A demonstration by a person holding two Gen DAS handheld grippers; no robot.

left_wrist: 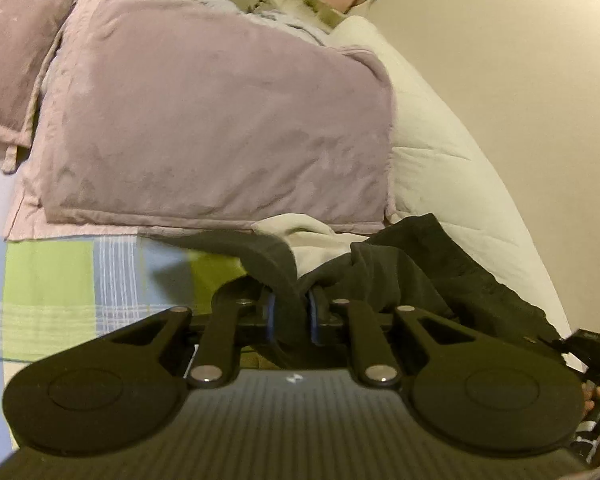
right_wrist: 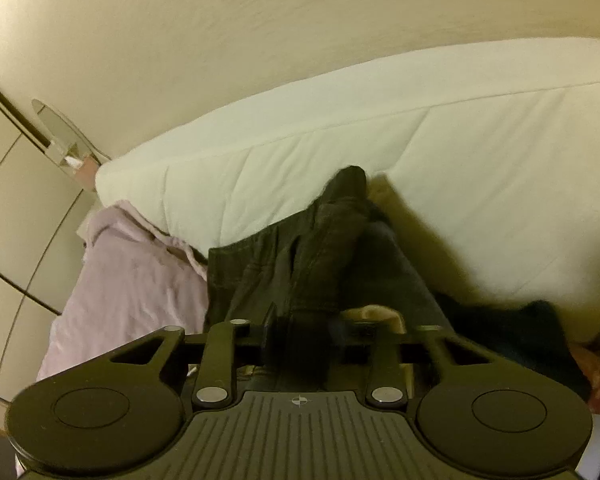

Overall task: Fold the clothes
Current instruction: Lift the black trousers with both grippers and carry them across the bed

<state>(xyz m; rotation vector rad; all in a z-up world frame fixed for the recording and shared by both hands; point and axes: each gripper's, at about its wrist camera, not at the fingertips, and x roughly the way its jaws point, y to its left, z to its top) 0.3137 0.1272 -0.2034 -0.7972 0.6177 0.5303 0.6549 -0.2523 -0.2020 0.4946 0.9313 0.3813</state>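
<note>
In the left wrist view, a checked sheet (left_wrist: 60,280) in green, blue and white lies left of the jaws, flat on the bed. Ahead of the jaws and above them in the view stands a mauve pillow (left_wrist: 212,120), with a second mauve pillow (left_wrist: 8,60) further left, partly cut off. The left gripper (left_wrist: 291,312) has its jaws clenched on a fold of the dark garment (left_wrist: 420,272); the cloth runs up between the blue-edged pads and spills to the right of them in a loose heap. Just ahead of the jaws, between pillow and garment, a pale cloth (left_wrist: 300,240) shows. Right of the jaws, behind the heap, a white quilted mattress (left_wrist: 440,160) leans along the wall. At the far right edge a bit of a hand (left_wrist: 596,396) shows.

In the right wrist view, the mauve bedding (right_wrist: 132,280) lies left of the jaws. The right gripper (right_wrist: 304,332) is grasping the dark garment (right_wrist: 332,232): a band of cloth fills the narrow gap between the jaws and rises ahead of them to a peak, its seams visible. The white mattress (right_wrist: 420,140) stands ahead of the jaws and stretches to the right. More dark cloth hangs right of the jaws, low against the mattress.
</note>
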